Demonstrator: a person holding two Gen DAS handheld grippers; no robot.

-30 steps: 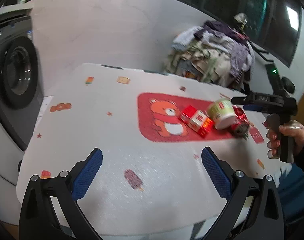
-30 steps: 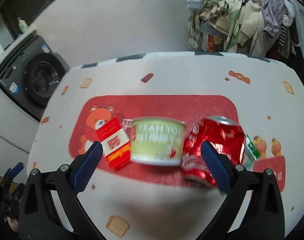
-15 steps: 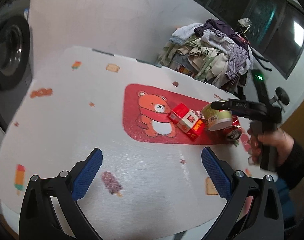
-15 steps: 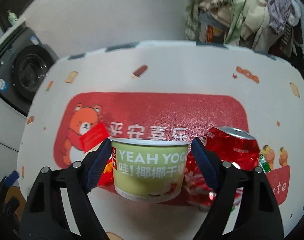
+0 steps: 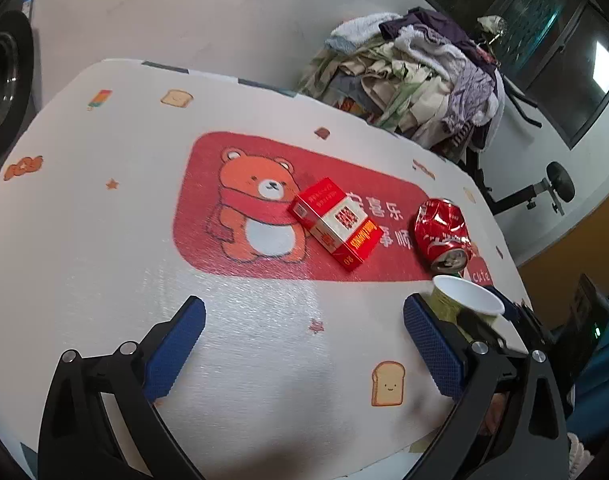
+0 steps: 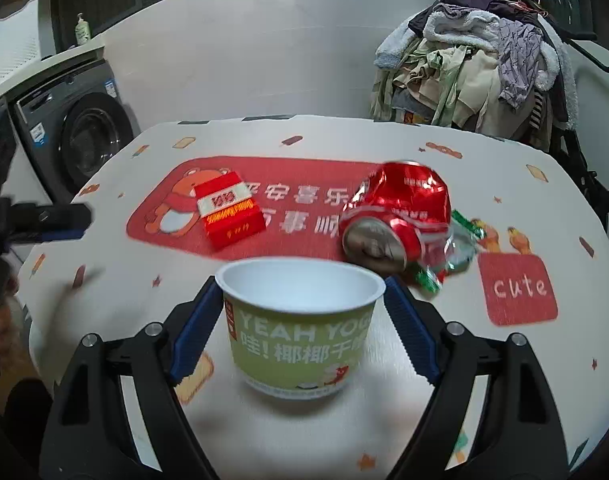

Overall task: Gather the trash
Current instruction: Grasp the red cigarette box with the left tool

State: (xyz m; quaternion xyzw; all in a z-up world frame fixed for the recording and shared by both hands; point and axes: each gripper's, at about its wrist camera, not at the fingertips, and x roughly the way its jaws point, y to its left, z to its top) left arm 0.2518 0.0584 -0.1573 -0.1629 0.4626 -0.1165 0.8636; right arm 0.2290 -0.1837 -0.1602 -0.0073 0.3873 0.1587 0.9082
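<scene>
The right tongs (image 6: 300, 320) grip a green yogurt cup (image 6: 300, 320), upright above the bench (image 6: 504, 360). The left tongs (image 5: 304, 344) hang wide open, empty, near a red box (image 5: 336, 224) and crushed can (image 5: 442, 232).

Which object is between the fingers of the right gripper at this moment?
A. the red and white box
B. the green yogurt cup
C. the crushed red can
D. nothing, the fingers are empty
B: the right gripper is closed on the green yogurt cup, its blue pads against both sides, while the crushed red can and the red and white box lie on the table behind it.
</scene>
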